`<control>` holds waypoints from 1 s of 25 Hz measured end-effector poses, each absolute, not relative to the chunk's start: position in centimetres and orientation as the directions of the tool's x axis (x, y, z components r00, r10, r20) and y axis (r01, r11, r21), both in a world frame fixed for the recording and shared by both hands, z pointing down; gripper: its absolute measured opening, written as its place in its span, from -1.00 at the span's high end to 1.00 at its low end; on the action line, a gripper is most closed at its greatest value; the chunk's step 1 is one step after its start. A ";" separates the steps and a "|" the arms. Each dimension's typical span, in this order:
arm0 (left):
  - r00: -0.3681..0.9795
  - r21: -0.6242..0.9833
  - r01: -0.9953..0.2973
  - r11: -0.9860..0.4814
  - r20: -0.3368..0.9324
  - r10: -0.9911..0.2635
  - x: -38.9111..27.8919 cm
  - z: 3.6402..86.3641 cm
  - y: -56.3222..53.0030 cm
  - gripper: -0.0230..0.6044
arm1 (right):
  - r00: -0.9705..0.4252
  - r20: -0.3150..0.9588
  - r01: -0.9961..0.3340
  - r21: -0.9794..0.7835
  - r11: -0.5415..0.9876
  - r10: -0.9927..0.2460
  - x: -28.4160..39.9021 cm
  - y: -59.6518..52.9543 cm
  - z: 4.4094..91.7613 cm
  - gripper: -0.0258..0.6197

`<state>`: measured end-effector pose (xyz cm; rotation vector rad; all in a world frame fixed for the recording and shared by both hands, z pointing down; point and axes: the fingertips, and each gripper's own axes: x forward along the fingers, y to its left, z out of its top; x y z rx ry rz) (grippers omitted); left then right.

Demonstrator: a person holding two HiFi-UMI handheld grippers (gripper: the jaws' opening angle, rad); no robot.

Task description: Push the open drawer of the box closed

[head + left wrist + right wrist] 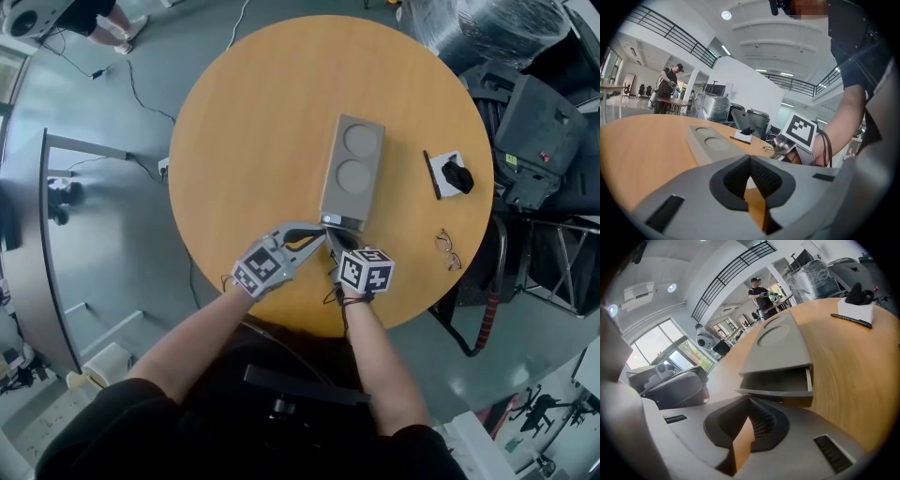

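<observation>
A grey box [352, 167] with two round recesses in its top lies on the round wooden table [244, 141]. Its drawer [342, 223] sticks out a little at the near end; in the right gripper view the drawer [777, 382] shows open and empty inside, just beyond the jaws. My left gripper [320, 231] is shut on nothing, its tips close to the drawer's front left corner. My right gripper [334, 247] is shut too, right below the drawer front. The left gripper view has the box [710, 142] ahead to the left and the right gripper's marker cube [803, 131] to the right.
A white pad with a black object [455, 175] and a black pen [431, 174] lie right of the box, glasses [448, 249] near the table's right edge. Dark chairs and wrapped gear [525, 112] crowd the floor at right. A person [669, 86] stands far off.
</observation>
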<state>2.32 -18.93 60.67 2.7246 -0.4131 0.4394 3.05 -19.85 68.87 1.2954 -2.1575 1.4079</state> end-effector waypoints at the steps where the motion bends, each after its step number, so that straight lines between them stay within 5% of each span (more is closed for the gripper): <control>1: 0.910 0.292 -0.333 -0.897 0.349 -0.224 2.4 60.8 -19.1 0.84 | -0.568 0.623 -0.787 -0.602 0.134 -0.537 3.1 -20.0 68.9 0.85; 25: 0.905 0.293 -0.345 -0.892 0.355 -0.233 2.4 61.4 -21.0 0.84 | -0.562 0.618 -0.797 -0.583 0.160 -0.550 3.9 -23.4 69.3 0.86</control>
